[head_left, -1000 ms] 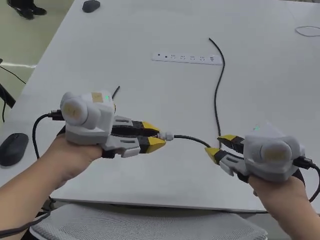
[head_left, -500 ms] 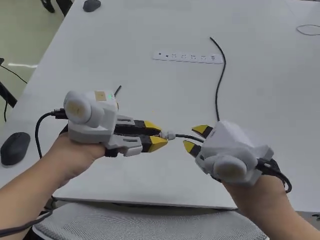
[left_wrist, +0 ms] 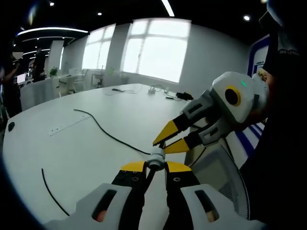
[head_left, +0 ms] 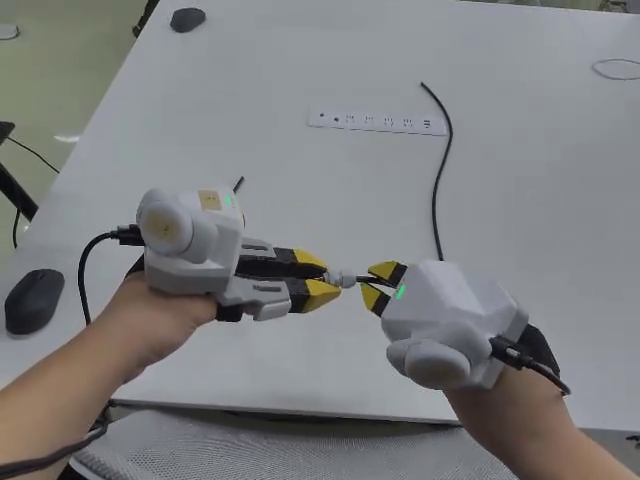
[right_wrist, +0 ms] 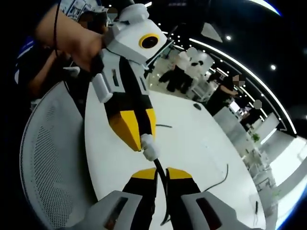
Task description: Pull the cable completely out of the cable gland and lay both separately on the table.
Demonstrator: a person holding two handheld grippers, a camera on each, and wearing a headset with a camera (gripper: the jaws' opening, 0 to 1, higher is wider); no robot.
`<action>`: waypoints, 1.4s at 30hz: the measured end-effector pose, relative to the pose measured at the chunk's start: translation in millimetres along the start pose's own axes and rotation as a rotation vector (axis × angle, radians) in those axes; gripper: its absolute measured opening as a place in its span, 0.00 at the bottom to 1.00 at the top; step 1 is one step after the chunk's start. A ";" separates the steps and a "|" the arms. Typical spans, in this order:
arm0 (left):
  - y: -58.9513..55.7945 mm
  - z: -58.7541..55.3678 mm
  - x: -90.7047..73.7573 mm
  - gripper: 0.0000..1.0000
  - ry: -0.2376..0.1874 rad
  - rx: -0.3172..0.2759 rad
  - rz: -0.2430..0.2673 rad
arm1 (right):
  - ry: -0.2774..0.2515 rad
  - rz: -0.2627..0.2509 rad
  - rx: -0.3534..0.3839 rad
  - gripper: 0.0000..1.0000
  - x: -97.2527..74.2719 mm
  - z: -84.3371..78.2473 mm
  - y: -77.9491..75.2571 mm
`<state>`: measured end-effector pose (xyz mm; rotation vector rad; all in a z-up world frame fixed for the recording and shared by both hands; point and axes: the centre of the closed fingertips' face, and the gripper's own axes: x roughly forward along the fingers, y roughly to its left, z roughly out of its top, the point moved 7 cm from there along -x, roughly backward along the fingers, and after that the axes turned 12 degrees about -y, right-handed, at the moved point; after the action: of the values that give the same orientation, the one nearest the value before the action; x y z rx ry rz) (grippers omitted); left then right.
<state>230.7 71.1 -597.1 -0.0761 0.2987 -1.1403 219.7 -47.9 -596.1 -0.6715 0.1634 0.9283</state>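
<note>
Since half a second earlier, the right gripper (head_left: 376, 284) has drawn in toward the left gripper (head_left: 330, 279), so that their yellow tips now nearly meet, while the left one has stayed clamped in much the same place. Both are held above the near edge of the white table (head_left: 250, 60), with a mesh chair (head_left: 200, 440) below and behind them. The left gripper's jaws are clamped on the white cable gland (head_left: 343, 279), which projects just beyond their tips toward the right gripper. In the left gripper view the cable gland (left_wrist: 156, 157) sits between the yellow pads of the left gripper (left_wrist: 156, 166), and the right gripper (left_wrist: 162, 145) points at it from just beyond. In the right gripper view the left gripper (right_wrist: 141, 136) reaches down from above with the cable gland (right_wrist: 148, 148) at its tip, and the black cable (right_wrist: 158, 167) leaves the gland and runs straight between the jaws of the right gripper (right_wrist: 161, 173). These jaws stand close on either side of the cable, but whether they already pinch it cannot be told. Past the right gripper the cable (head_left: 436, 190) trails away across the table. A white power strip (head_left: 377, 122) lies well beyond both grippers, beside the cable's far end.
</note>
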 end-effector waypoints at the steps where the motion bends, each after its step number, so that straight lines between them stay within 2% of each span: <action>1: -0.5 0.1 0.0 0.15 0.000 0.002 -0.001 | -0.003 -0.003 0.006 0.01 -0.3 0.1 -0.3; 5: -1.8 1.1 0.2 0.15 -0.004 0.004 -0.002 | -0.011 -0.002 0.020 0.01 -1.5 -1.5 0.0; 7: -2.2 0.8 -0.2 0.15 0.001 0.013 -0.001 | -0.017 0.002 0.062 0.00 -1.9 -3.1 -0.5; 10: -1.6 1.1 -0.8 0.15 -0.006 0.011 -0.001 | -0.015 0.000 0.055 0.00 -2.8 -4.6 -1.5; 21: -0.1 3.5 -1.1 0.15 -0.026 0.012 0.007 | -0.003 -0.041 0.194 0.00 -8.3 -25.3 -13.5; 24: 0.0 4.5 -1.2 0.15 -0.033 0.014 0.008 | -0.018 -0.051 0.254 0.00 -9.5 -31.7 -14.8; 27: 0.6 4.2 -1.8 0.15 -0.033 0.022 0.011 | 0.007 -0.077 0.363 0.00 -12.3 -44.7 -16.1; 29: 0.1 4.0 -2.7 0.15 -0.037 0.014 0.011 | 0.008 -0.089 0.365 0.00 -13.4 -50.5 -19.3; 32: -1.2 3.4 -3.6 0.15 -0.038 0.013 0.009 | 0.023 -0.096 0.408 0.00 -15.2 -57.9 -18.7; 34: -2.1 2.5 -3.7 0.15 -0.037 0.013 0.007 | 0.016 -0.096 0.424 0.00 -14.9 -61.8 -18.0; 37: -3.0 0.3 -3.7 0.15 -0.032 0.011 0.004 | 0.032 -0.109 0.525 0.00 -14.7 -71.3 -14.8; 42: -3.9 -1.1 -3.6 0.15 -0.031 0.003 0.000 | 0.070 -0.136 0.628 0.00 -15.7 -86.7 -13.1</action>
<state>225.6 72.7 -596.6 -0.0915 0.2692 -1.1382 233.4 -116.1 -651.9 -0.1288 0.4446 0.6692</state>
